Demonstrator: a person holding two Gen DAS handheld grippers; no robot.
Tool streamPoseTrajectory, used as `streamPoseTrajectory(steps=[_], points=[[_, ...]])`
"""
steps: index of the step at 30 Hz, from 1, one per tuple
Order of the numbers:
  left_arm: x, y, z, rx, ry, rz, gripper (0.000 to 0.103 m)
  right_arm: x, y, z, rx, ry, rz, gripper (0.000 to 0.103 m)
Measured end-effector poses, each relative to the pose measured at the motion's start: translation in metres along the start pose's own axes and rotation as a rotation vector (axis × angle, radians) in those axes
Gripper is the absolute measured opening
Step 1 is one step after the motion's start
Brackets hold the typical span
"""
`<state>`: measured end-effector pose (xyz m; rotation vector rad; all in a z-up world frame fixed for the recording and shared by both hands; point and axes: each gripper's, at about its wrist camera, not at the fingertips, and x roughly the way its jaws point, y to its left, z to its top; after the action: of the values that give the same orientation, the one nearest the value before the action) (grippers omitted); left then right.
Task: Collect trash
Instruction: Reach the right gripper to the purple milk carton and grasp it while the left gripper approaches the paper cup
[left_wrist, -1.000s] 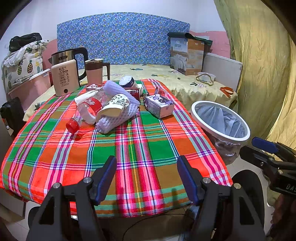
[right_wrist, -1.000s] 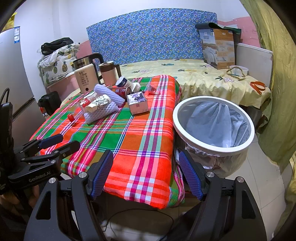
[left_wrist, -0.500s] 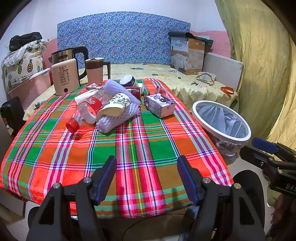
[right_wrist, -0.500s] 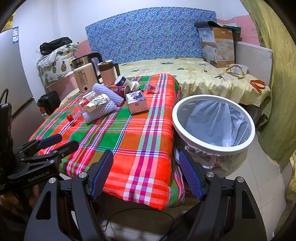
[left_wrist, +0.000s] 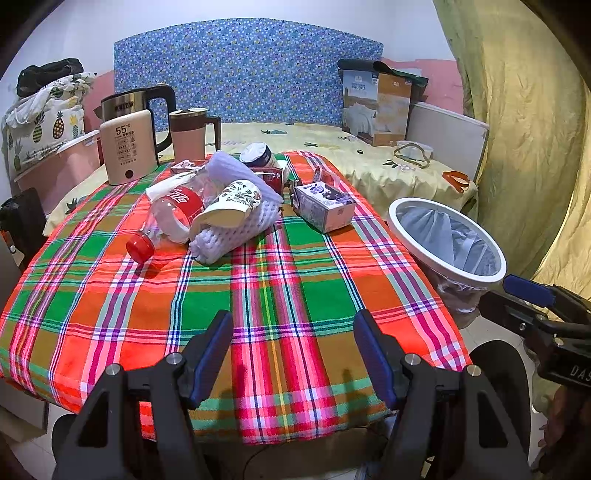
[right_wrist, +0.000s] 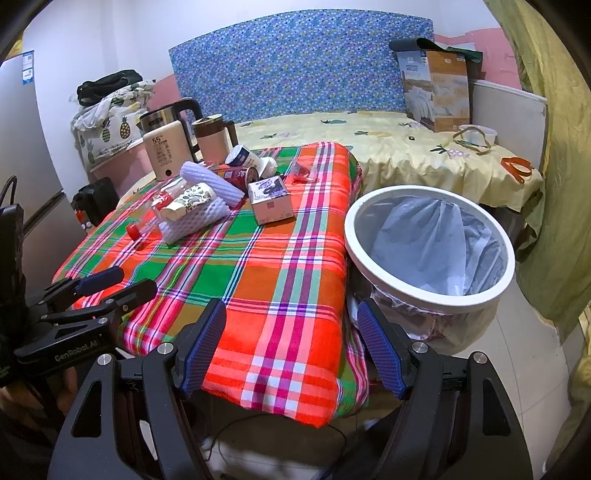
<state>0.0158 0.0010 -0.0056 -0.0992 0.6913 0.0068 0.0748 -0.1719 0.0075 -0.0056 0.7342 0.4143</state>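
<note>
Trash lies in a heap on the plaid tablecloth (left_wrist: 288, 295): a clear bottle with a red cap (left_wrist: 166, 221), a patterned paper cup (left_wrist: 229, 206) on white foam netting (left_wrist: 240, 232), a small box (left_wrist: 325, 206) and a red can (left_wrist: 269, 175). The heap also shows in the right wrist view, with the cup (right_wrist: 188, 199) and box (right_wrist: 271, 201). A white-rimmed bin with a grey liner (left_wrist: 447, 236) (right_wrist: 428, 240) stands right of the table. My left gripper (left_wrist: 293, 354) is open and empty over the table's near edge. My right gripper (right_wrist: 291, 347) is open and empty at the table's near right corner.
A kettle (left_wrist: 136, 107), a beige warmer (left_wrist: 127, 147) and a pink jug (left_wrist: 190, 134) stand at the table's back left. A bed (left_wrist: 369, 162) with a carton (left_wrist: 376, 107) lies behind. A yellow curtain (left_wrist: 524, 129) hangs at the right.
Both grippers have drifted slightly, so the views shift a little. Nothing on the table has moved and both stay open.
</note>
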Motion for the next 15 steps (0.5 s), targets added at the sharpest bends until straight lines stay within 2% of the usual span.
streamPoseTrajectory(steps=[8,15], points=[[0.01,0.011,0.01,-0.032,-0.002,0.0,0.07,0.015,0.0,0.007,-0.009,0.026,0.008,0.075],[0.02,0.023,0.03,-0.012,-0.027,0.045,0.07,0.034,0.002,0.023,-0.041,0.04,0.034,0.075]])
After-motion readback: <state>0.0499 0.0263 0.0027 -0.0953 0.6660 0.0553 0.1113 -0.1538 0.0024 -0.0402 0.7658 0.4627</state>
